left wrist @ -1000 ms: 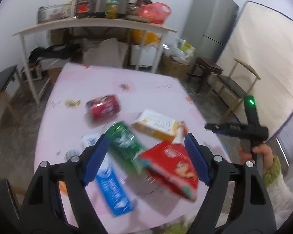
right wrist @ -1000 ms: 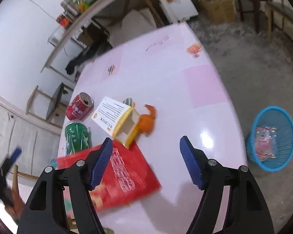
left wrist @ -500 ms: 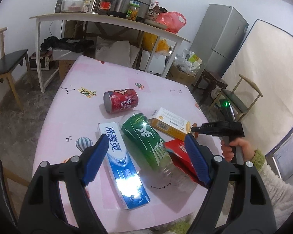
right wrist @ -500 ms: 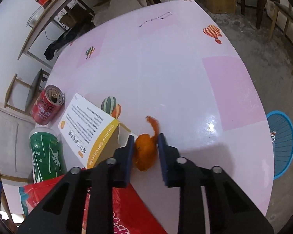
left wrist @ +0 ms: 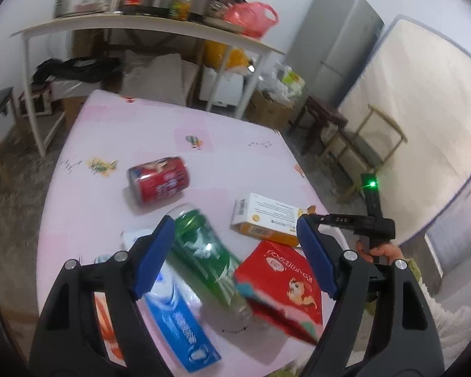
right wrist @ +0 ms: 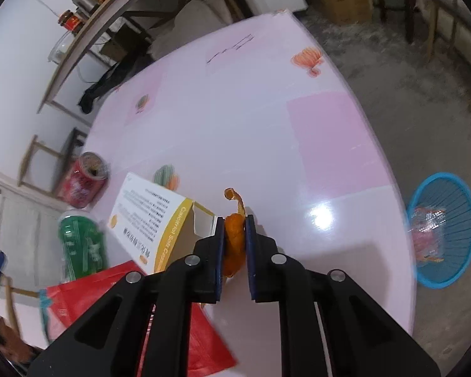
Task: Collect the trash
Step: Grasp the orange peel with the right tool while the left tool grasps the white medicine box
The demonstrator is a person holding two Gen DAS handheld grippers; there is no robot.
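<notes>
Pink table [right wrist: 329,144] w/ orange peel [right wrist: 234,242] near its edge, pinched btwn just-closed jaws of right gripper [right wrist: 234,245], beside yellow-white box [right wrist: 150,216], red bag [right wrist: 88,301] & green bottle [left wrist: 204,251] close by, left gripper [left wrist: 235,251] spread wide, empty, above bottle.

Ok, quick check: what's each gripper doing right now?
Left gripper: open, holding nothing, above the green bottle.
Right gripper: its fingers have just been closing and now pinch the orange peel.
</notes>
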